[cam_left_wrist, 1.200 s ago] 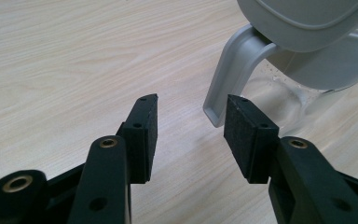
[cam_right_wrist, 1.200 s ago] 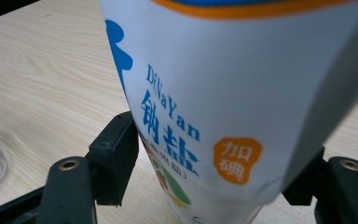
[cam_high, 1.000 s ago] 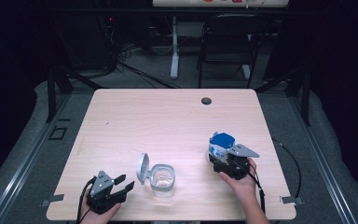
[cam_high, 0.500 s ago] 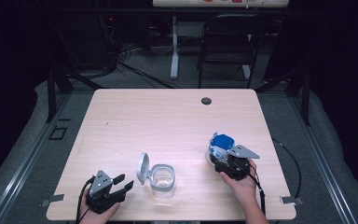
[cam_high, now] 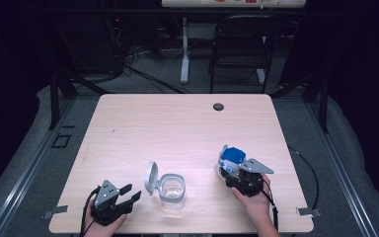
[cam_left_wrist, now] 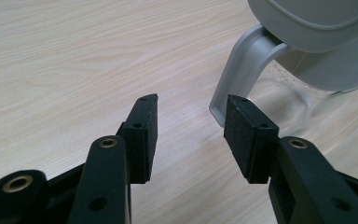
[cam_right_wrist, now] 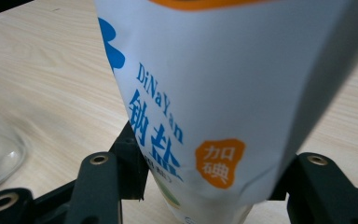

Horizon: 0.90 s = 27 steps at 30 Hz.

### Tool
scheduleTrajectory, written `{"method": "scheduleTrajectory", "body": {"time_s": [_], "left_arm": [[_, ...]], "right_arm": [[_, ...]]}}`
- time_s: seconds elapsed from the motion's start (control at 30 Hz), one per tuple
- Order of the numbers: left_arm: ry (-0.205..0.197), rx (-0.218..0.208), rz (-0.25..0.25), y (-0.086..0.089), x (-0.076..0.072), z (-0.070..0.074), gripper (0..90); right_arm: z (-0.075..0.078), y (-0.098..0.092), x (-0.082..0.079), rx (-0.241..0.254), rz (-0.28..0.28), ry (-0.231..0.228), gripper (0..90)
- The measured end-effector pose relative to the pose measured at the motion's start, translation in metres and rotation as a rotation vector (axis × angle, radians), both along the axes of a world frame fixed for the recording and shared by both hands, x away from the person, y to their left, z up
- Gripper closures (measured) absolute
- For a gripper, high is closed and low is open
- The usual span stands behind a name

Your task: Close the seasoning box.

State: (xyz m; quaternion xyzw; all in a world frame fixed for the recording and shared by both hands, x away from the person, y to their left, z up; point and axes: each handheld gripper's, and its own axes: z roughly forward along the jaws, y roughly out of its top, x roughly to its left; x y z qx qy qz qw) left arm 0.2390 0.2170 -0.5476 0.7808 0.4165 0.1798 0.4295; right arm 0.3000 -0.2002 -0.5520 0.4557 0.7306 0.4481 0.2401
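Dark room, light wood table [cam_high: 177, 128], chair [cam_high: 239, 47] at 12 o'clock behind it. Right hand-held gripper [cam_high: 228, 173] at 4 o'clock: jaws have just been closing, now pressed on a white salt bag [cam_right_wrist: 223, 93] with blue top, standing upright between them. Left hand-held gripper [cam_high: 131, 194] at 7 o'clock, jaws wide apart, nothing between. Clear glass jar [cam_high: 171, 190] with flipped-up grey lid [cam_high: 151, 177] at 6 o'clock, just beside the left jaws, apart from the bag.

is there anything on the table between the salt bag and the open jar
Nothing visible: bare table lies between the salt bag, gripped by the right gripper, and the jar. The jar's lid hangs open on its far side.
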Motion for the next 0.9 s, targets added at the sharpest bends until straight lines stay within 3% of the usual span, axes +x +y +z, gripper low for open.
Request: {"method": "scheduleTrajectory", "body": {"time_s": [0.37, 0.9], "left_arm": [[-0.002, 0.004, -0.004, -0.002, -0.001, 0.000, 55.6], [-0.003, 0.007, -0.005, -0.002, -0.001, 0.000, 55.6]], "right_arm": [[-0.001, 0.014, -0.024, 0.013, 0.035, 0.004, 46.4], [-0.002, 0.014, -0.025, 0.025, 0.042, 0.006, 38.7]]}}
